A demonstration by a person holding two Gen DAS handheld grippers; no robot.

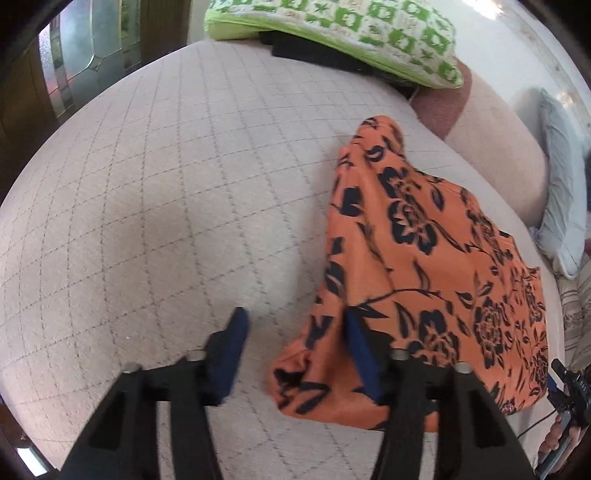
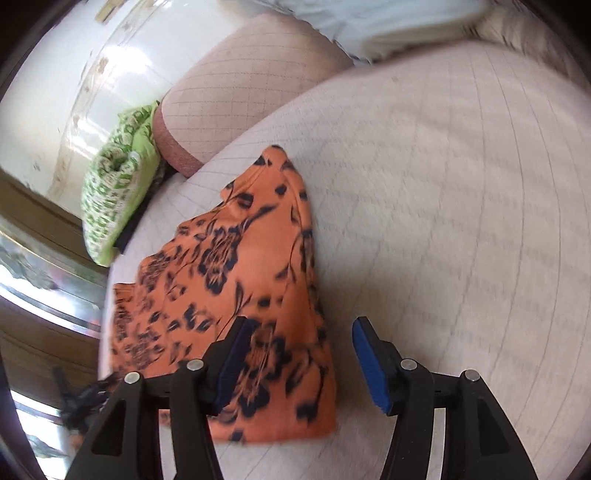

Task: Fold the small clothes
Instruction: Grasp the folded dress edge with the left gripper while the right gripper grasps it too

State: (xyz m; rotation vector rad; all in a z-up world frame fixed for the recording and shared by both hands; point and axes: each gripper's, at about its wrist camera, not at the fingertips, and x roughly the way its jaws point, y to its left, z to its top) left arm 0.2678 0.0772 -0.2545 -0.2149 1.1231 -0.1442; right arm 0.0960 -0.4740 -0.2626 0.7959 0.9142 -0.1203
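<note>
Quilted beige bed point(image 1: 147, 184) bears orange floral garment point(image 1: 424, 258) (no readable writing)

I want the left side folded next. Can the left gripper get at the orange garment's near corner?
Probably yes: the left gripper is open, the orange floral garment lies flat on the quilted bed, its corner partly between the jaws, nothing covering it.

R wrist view motion-blurred. Orange floral garment point(image 2: 236, 295): print smeared, near corner hidden behind finger. Dark item under green pillow point(image 1: 332, 33) mostly hidden, unidentifiable.
</note>
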